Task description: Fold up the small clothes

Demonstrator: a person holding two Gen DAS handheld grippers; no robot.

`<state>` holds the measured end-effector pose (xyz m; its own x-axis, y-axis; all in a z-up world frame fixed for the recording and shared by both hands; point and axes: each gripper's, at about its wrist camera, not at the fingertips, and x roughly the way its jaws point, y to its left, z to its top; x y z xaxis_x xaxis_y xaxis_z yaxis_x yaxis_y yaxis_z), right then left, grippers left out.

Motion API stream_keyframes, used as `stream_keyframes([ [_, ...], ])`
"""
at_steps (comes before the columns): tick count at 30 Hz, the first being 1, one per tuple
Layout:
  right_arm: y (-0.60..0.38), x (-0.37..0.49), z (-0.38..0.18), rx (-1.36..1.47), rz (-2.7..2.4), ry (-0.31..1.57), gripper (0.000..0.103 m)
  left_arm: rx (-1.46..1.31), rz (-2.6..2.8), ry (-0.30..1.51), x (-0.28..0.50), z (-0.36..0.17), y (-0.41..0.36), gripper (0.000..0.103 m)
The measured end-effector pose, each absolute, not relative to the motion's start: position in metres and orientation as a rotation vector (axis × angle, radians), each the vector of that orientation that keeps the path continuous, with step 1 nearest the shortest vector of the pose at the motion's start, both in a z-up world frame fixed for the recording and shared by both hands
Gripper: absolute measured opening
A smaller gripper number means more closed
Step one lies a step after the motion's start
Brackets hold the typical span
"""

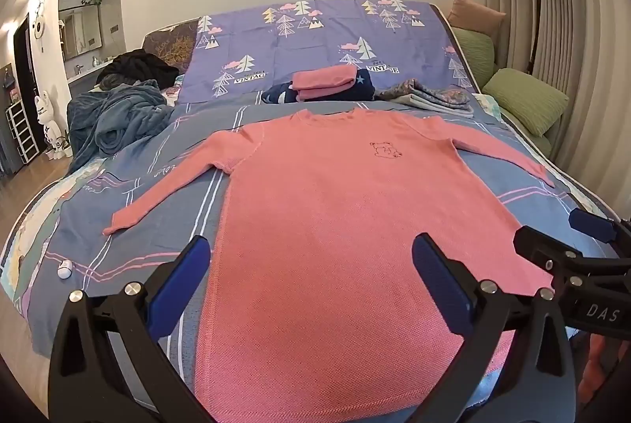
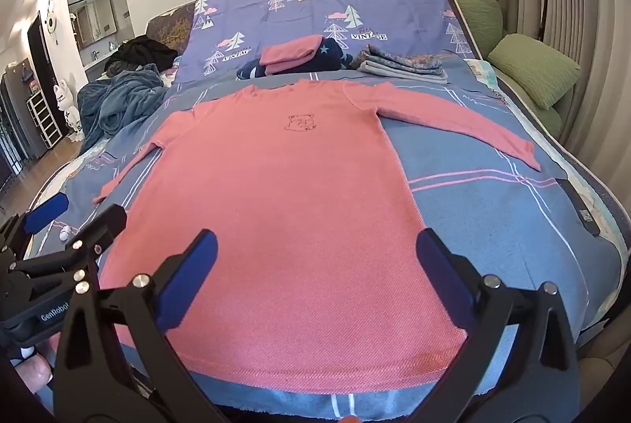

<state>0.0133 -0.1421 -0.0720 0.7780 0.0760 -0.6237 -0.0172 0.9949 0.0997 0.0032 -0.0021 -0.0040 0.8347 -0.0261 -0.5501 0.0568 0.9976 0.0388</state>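
A pink long-sleeved shirt [image 1: 335,206] [image 2: 284,194] lies flat on the bed, front up, with both sleeves spread out and a small bear outline on the chest. My left gripper [image 1: 311,265] hovers open over the shirt's lower left part, its left finger past the side edge. In the right wrist view the left gripper [image 2: 79,216] shows at the left, also wide apart. My right gripper [image 2: 317,249] stands open above the hem, toward the shirt's right side, and nothing is between its blue pads. The right gripper [image 1: 560,230] also appears at the right edge of the left wrist view.
The bed sheet [image 2: 493,226] is blue-grey with pink and white stripes. Beyond the collar lie a folded pink piece on a navy star garment [image 1: 327,80] and a grey folded stack [image 1: 430,95]. A crumpled blue blanket [image 1: 118,115] sits far left, green cushions [image 1: 524,103] right, a small white object [image 1: 65,269] near the left edge.
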Motion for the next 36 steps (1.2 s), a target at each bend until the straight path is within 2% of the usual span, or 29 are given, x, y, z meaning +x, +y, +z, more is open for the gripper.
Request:
stream_keyframes([
  [36,-0.132,0.012,-0.067,0.036,0.059,0.656,0.101,0.09,-0.076,0.573,0.002,-0.003,-0.002,0.102],
])
